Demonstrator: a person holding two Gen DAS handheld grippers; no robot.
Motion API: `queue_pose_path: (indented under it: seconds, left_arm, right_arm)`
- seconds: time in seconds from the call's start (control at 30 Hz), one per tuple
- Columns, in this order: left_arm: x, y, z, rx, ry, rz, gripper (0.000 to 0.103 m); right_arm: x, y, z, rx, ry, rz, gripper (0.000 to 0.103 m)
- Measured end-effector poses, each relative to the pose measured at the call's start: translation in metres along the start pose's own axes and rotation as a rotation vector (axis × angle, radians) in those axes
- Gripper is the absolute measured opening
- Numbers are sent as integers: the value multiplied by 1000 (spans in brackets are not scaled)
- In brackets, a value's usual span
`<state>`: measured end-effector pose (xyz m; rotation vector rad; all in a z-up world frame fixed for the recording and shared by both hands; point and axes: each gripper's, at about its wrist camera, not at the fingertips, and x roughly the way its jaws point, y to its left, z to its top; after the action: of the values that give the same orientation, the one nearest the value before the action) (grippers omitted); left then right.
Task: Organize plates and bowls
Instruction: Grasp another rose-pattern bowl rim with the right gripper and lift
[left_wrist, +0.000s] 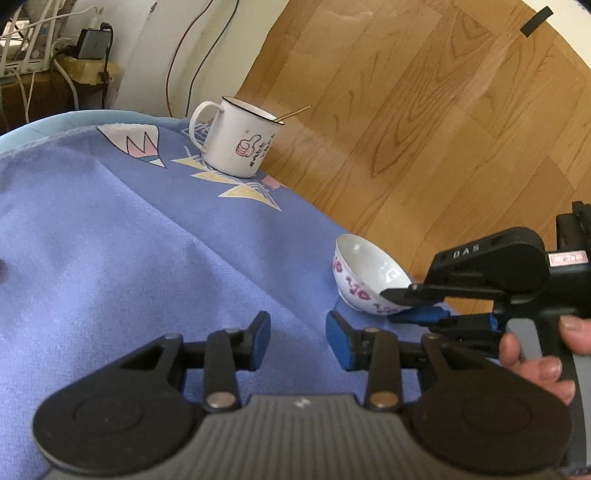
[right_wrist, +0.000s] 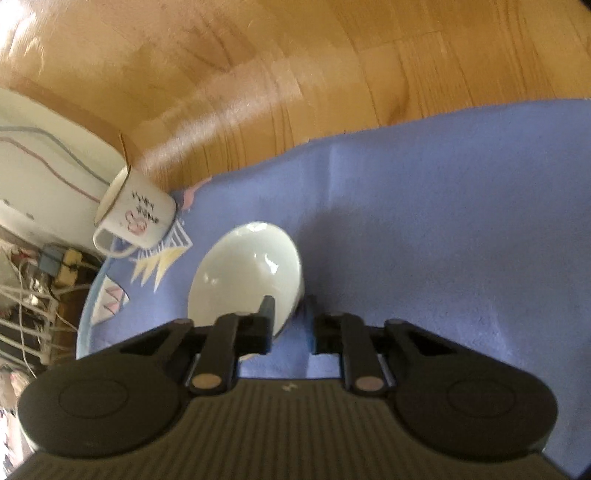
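A white bowl (left_wrist: 364, 273) with pink flowers on its outside sits tilted at the cloth's right edge. My right gripper (left_wrist: 397, 304) is shut on the bowl's near rim, one finger inside and the blue pad under the outer wall. In the right wrist view the bowl (right_wrist: 247, 273) lies just ahead of the right gripper (right_wrist: 293, 317), its wall between the two fingers. My left gripper (left_wrist: 297, 339) hovers open over bare cloth to the left of the bowl, with nothing between its blue pads.
A white enamel mug (left_wrist: 240, 140) with a thumbs-up print and a thin stick (left_wrist: 295, 112) in it stands at the far edge of the blue cloth (left_wrist: 110, 240). Wooden floor (left_wrist: 424, 110) lies beyond the table edge. A person's hand (left_wrist: 535, 365) holds the right gripper.
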<state>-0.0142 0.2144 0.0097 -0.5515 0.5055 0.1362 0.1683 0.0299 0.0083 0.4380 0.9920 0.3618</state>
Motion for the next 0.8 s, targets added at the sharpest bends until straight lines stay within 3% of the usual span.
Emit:
queue_pose_path:
  seconds: [0.3,0.4,0.5,0.6,0.73,0.8]
  left_arm:
    - [-6,-2,0,11,-9,-74,42]
    - [-7,-7,-2,33,20,-161,49]
    - [-6,-16,-8,64,74,-262,49]
    - [-6,-26,-15,119,88,-239,49]
    - [1,-29,-23,127,168,-213,48]
    - [-1,-36,-26,167,161,-187,46]
  right_arm:
    - [-49,-19,-28,-55,45,19,11]
    - [-67,-31,-43,-71,65,18,11]
    - [-77,-39,-53,-74,77,24,11]
    - [-81,-45,-58,-56,73,26,11]
    - [-81,-52,-61,-28,53,33,17]
    - [-82,-52,-64,-49,31,22,17]
